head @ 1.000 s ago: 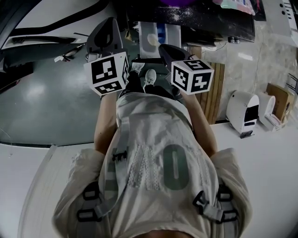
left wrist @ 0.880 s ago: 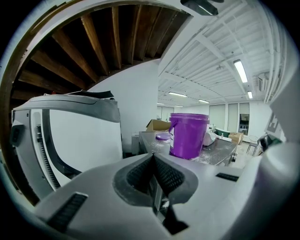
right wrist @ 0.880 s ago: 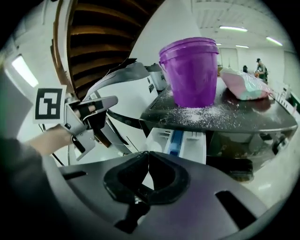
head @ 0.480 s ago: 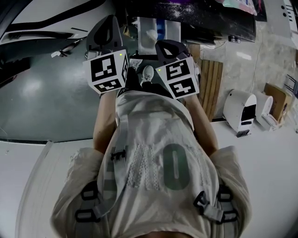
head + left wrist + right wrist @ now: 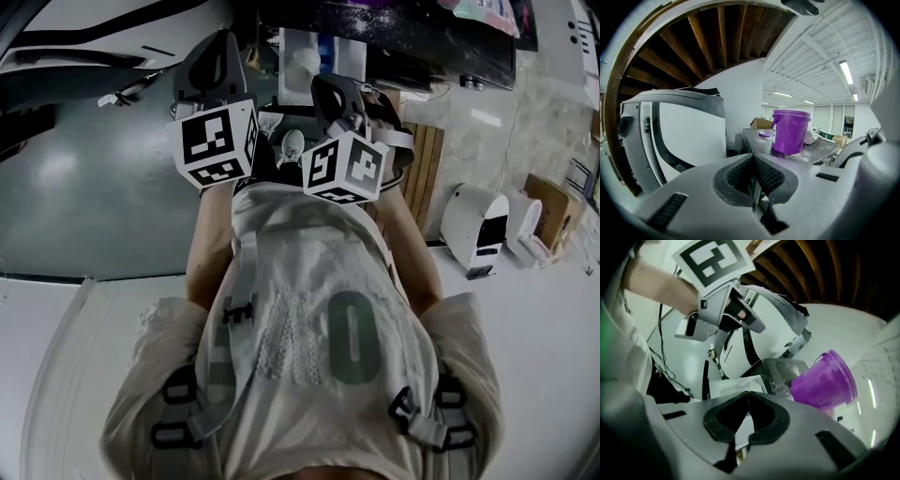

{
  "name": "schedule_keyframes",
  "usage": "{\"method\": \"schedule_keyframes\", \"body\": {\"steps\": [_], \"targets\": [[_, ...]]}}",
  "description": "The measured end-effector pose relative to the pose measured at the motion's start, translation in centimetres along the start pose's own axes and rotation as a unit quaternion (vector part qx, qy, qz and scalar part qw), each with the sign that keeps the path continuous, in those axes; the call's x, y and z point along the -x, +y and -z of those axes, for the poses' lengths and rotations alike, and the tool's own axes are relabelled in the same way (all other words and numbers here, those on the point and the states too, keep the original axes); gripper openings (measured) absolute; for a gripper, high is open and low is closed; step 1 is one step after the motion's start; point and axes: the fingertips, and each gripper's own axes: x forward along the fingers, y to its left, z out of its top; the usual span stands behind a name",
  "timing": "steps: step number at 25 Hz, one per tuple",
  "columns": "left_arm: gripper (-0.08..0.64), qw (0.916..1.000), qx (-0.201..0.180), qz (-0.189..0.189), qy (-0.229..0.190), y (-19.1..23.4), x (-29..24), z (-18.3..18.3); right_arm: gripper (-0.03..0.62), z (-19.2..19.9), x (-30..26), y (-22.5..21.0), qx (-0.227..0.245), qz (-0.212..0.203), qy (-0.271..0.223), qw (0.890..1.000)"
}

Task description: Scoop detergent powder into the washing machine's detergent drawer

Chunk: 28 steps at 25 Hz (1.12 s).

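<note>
Left gripper (image 5: 217, 67) and right gripper (image 5: 339, 101) are held side by side in front of the person's chest in the head view, with the black-and-white marker cubes (image 5: 217, 142) facing up. Just past their tips is the detergent drawer (image 5: 305, 58), a white boxy plastic tray beside a dark counter (image 5: 422, 28) speckled white. Glossy grey floor (image 5: 94, 206) lies open to the left. Wooden slats (image 5: 424, 173) and a rounded white appliance (image 5: 476, 230) are to the right, well apart from the grippers.

Left gripper view: left gripper (image 5: 752, 158) jaws are pressed together, ribbed black pads touching, nothing between them. Beyond stands the purple bucket (image 5: 790, 131), smooth plastic and cylindrical, upright on the counter (image 5: 825, 151). Detergent powder (image 5: 806, 157) is scattered round its base. A purple lid (image 5: 765, 134) and a cardboard box (image 5: 760, 123) sit behind it. A curved white machine panel (image 5: 689, 126) is at left, with a clear gap between it and the counter edge.

Right gripper view: right gripper (image 5: 747, 395) jaws are closed and empty. The white drawer (image 5: 736, 383) shows just past the tips, with the powder-dusted counter (image 5: 783, 373) and bucket (image 5: 825, 380) beside it. The left gripper (image 5: 723, 311) is higher in frame, apart.
</note>
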Motion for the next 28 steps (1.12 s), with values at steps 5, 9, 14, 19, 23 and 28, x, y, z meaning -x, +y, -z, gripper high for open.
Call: {"method": "schedule_keyframes", "body": {"steps": [5,9,14,19,23,28], "targets": [[0.020,0.9999,0.006,-0.008,-0.001,0.3,0.8,0.5,0.009,-0.1,-0.2,0.3,0.194,0.063,0.018,0.979],[0.020,0.9998,0.011,-0.016,0.001,0.6,1.6,1.1,0.009,-0.3,-0.5,0.3,0.299,0.111,0.018,0.948],[0.020,0.9996,0.017,-0.024,0.002,0.7,2.6,1.8,0.009,-0.1,-0.6,0.0,0.351,0.135,0.012,0.927],[0.020,0.9995,0.018,-0.026,0.002,0.7,3.0,2.1,0.009,0.1,-0.6,-0.1,0.348,0.135,0.012,0.927],[0.020,0.9996,0.016,-0.023,0.000,0.5,2.9,1.8,0.009,0.2,-0.5,-0.1,0.351,0.133,0.013,0.927],[0.020,0.9997,0.013,-0.019,-0.002,0.4,2.7,1.5,0.009,0.2,-0.4,-0.2,0.343,0.131,0.011,0.930]]}}
